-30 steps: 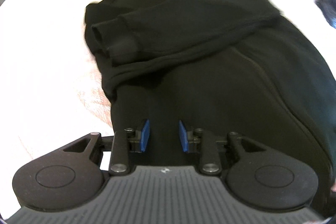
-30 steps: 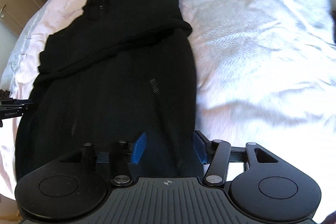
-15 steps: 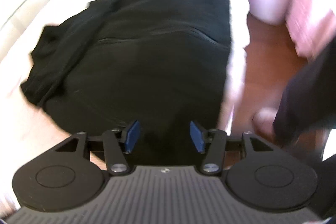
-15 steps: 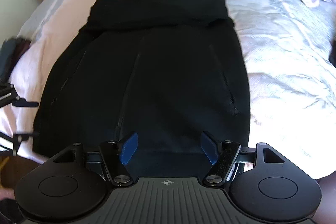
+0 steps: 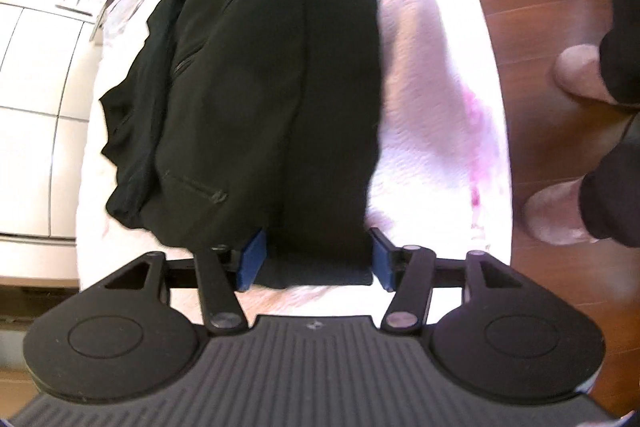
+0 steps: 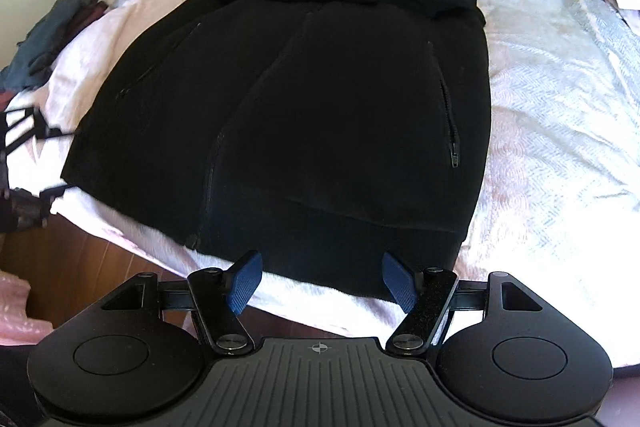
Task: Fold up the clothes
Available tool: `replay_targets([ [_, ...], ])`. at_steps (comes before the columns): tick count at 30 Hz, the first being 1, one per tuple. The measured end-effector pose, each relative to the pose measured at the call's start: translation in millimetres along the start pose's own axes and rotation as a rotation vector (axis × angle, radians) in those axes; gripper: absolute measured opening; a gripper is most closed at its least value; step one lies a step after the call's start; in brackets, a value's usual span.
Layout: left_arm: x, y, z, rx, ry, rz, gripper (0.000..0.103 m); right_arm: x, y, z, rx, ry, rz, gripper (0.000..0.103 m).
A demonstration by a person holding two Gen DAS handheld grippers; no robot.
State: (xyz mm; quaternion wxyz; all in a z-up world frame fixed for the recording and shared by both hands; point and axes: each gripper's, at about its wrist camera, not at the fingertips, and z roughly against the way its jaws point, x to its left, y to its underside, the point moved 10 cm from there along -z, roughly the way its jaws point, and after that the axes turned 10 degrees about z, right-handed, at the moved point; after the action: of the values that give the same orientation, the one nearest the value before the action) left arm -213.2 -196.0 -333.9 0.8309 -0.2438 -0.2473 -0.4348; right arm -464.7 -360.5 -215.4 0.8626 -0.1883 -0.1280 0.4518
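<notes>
Below, the black jacket's hem (image 6: 320, 251) lies between both grippers' parted fingers (image 6: 242, 287).

Black zip-up jacket (image 6: 320, 99), spread flat and front-up on the bed (image 6: 560, 115), collar at the far end, ribbed hem at the near edge close to the side of the mattress. Sleeves folded in across the chest just below the collar. Closed zip running down the middle, a zipped pocket on either side. In the left wrist view, seen side-on (image 5: 260, 99), bunched slightly along one edge.
</notes>
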Motion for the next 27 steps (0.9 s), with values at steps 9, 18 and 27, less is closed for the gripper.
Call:
replay_targets([
  [9, 49.8, -18.9, 18.7, -0.023, 0.054, 0.267, 0.005, 9.8, 15.1, -3.6, -0.041, 0.034, 0.210, 0.070],
  [18, 155.2, -32.8, 27.6, -0.075, 0.105, 0.701, 0.004, 102.1, 3.3, -43.0, -0.194, 0.064, 0.628, 0.075],
  [27, 157.3, -15.7, 34.3, -0.039, 0.123, 0.715, 0.004, 56.3, 23.8, -77.5, -0.177, 0.328, 0.816, 0.073],
])
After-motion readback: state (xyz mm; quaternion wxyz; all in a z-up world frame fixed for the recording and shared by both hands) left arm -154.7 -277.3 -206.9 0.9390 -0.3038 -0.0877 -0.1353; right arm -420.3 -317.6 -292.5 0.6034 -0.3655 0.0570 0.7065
